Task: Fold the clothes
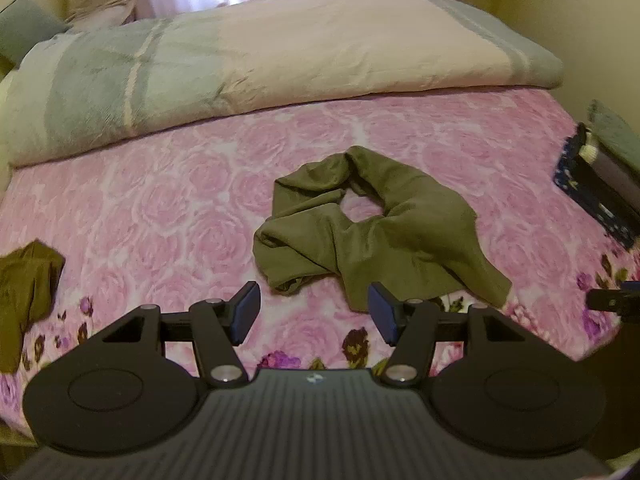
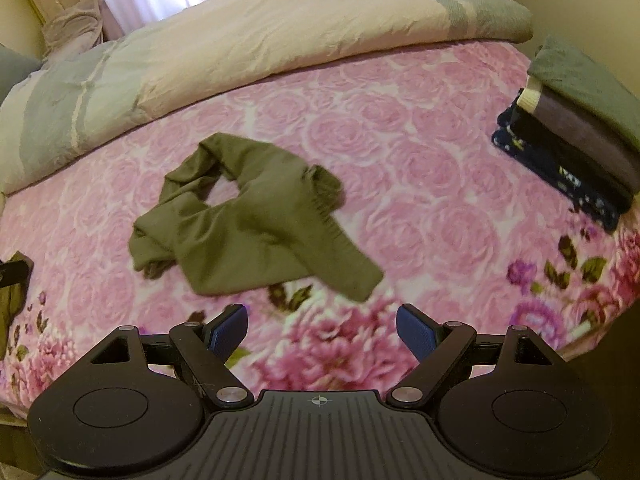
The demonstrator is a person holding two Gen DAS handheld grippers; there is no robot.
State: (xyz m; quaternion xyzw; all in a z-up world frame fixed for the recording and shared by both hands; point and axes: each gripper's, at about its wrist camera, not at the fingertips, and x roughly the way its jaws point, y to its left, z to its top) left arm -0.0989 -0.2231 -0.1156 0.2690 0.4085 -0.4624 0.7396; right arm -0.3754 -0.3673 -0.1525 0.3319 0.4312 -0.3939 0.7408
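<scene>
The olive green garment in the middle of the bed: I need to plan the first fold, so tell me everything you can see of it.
The olive green garment is a thin, soft-looking knit, plain in colour. It lies crumpled and unfolded on the pink floral bedspread, twisted into a loop with a patch of bedspread showing through the middle. In the right wrist view one end looks gathered or ribbed. Nothing rests on it; both grippers are open and short of it.
</scene>
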